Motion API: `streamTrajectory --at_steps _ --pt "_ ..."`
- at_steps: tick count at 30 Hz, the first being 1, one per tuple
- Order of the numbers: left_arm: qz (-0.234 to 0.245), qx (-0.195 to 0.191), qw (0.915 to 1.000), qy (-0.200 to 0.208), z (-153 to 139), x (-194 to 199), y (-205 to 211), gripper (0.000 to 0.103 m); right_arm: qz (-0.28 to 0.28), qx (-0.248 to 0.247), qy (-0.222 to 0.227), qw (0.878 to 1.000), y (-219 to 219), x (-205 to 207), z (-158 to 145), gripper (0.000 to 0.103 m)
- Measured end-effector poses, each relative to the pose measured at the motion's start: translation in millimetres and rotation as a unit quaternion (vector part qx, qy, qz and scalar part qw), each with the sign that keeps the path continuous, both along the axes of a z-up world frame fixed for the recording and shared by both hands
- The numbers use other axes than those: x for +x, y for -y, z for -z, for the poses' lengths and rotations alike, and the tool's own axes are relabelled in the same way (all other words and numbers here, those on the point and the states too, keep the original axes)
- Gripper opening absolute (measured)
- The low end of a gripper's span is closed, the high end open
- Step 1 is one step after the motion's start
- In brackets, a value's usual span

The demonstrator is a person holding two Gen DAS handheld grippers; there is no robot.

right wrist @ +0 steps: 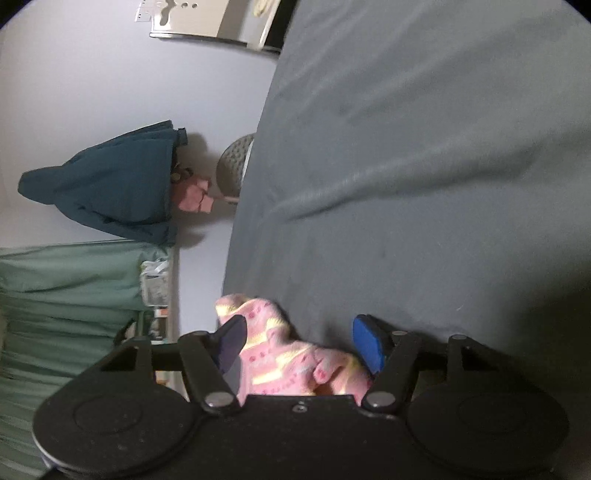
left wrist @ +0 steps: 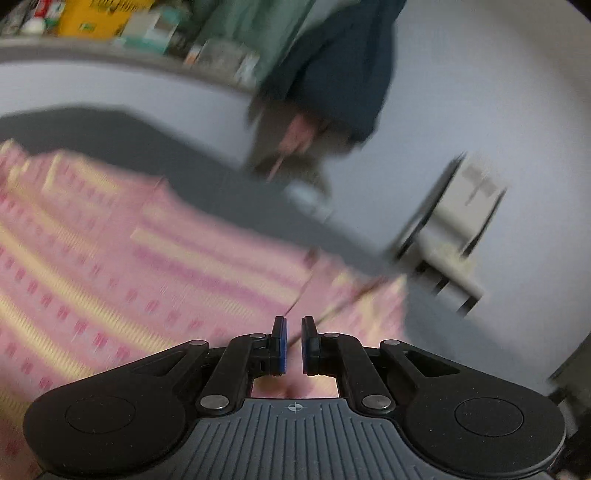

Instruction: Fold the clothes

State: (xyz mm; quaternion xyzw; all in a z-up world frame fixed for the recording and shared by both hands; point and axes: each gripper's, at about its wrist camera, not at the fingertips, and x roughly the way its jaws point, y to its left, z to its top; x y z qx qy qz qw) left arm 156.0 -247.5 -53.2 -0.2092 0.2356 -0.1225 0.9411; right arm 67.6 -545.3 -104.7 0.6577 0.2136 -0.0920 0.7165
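A pink knitted garment [left wrist: 147, 266] with yellow stripes lies spread on a dark grey sheet [left wrist: 221, 184], blurred by motion in the left wrist view. My left gripper [left wrist: 293, 343] sits at its right edge with the pads nearly together, and a thin fold of the cloth runs between them. In the right wrist view a bunched part of the pink garment [right wrist: 273, 354] lies between the spread fingers of my right gripper [right wrist: 301, 343]. Those jaws stand wide and do not pinch the cloth. The grey sheet [right wrist: 406, 184] fills the space beyond.
A dark blue jacket [right wrist: 110, 192] hangs on the pale wall past the bed's edge, also the dark blue jacket [left wrist: 340, 66]. Green fabric [right wrist: 55, 295] is stacked at the left. A white fixture [left wrist: 454, 229] sits on the wall, and a cluttered shelf with a yellow box [left wrist: 96, 18] runs behind.
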Motion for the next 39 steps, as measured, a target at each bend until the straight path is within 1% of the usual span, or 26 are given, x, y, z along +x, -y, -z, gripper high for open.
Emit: streamTrajectory --at_steps 1,2,4,6,8,10,11,14,15,17,19,21,24,27,30,32,33,35,38,39 --pt "0.015 -0.001 0.9998 0.015 -6 6 3 0.005 -0.006 -0.009 0.008 1.0 0 0 -4 0.065" --pt "0.041 -0.001 0.999 0.015 -11 19 9 0.005 -0.014 -0.018 0.017 1.0 -1 0 -7 0.066" --pt "0.091 0.001 0.9958 0.004 -17 48 22 0.005 -0.027 -0.03 0.038 0.998 -1 1 -12 0.068" --pt "0.12 0.002 0.9926 -0.016 -19 77 32 0.005 -0.039 -0.039 0.054 0.997 0 2 -14 0.069" --pt "0.136 -0.031 0.9883 -0.061 -13 106 36 0.005 -0.049 -0.046 0.063 0.996 1 4 -14 0.069" --pt "0.13 -0.065 0.9833 -0.109 -4 127 34 0.005 -0.054 -0.05 0.058 0.996 1 4 -11 0.07" --pt "0.126 -0.077 0.982 -0.118 1 134 33 0.005 -0.055 -0.048 0.055 0.996 2 1 -8 0.07" --pt "0.124 -0.11 0.9808 -0.103 10 138 33 0.005 -0.067 -0.04 0.054 0.995 0 -6 -1 0.07" --pt "0.127 -0.112 0.981 -0.094 12 137 33 0.005 -0.073 -0.042 0.058 0.995 -1 -7 1 0.07" --pt "0.144 -0.09 0.9834 -0.065 11 136 41 0.005 -0.083 -0.046 0.065 0.993 -2 -10 2 0.07" --pt "0.17 -0.061 0.9825 -0.043 8 139 52 0.005 -0.088 -0.043 0.075 0.992 -2 -12 1 0.073" --pt "0.198 -0.041 0.9782 -0.048 6 144 65 0.005 -0.086 -0.034 0.083 0.992 1 -14 3 0.073" --pt "0.222 -0.022 0.9724 -0.067 5 149 82 0.005 -0.089 -0.025 0.092 0.991 4 -14 4 0.073" --pt "0.21 -0.005 0.9722 -0.103 11 157 94 0.005 -0.089 -0.018 0.099 0.991 5 -14 5 0.073" --pt "0.208 -0.005 0.9713 -0.116 19 162 100 0.005 -0.089 -0.011 0.103 0.991 6 -14 6 0.073" --pt "0.185 -0.03 0.9749 -0.119 24 167 100 0.005 -0.087 -0.005 0.106 0.99 6 -15 6 0.073" --pt "0.167 -0.045 0.977 -0.125 27 170 100 0.005 -0.088 -0.003 0.108 0.99 6 -15 7 0.073" --pt "0.114 -0.066 0.9807 -0.144 35 176 96 0.004 -0.089 0.002 0.111 0.99 7 -15 8 0.073" --pt "0.092 -0.069 0.9833 -0.141 38 177 92 0.005 -0.091 0.007 0.117 0.989 8 -16 10 0.073" --pt "0.097 -0.066 0.9844 -0.131 36 174 93 0.005 -0.091 0.009 0.118 0.989 8 -15 10 0.073"
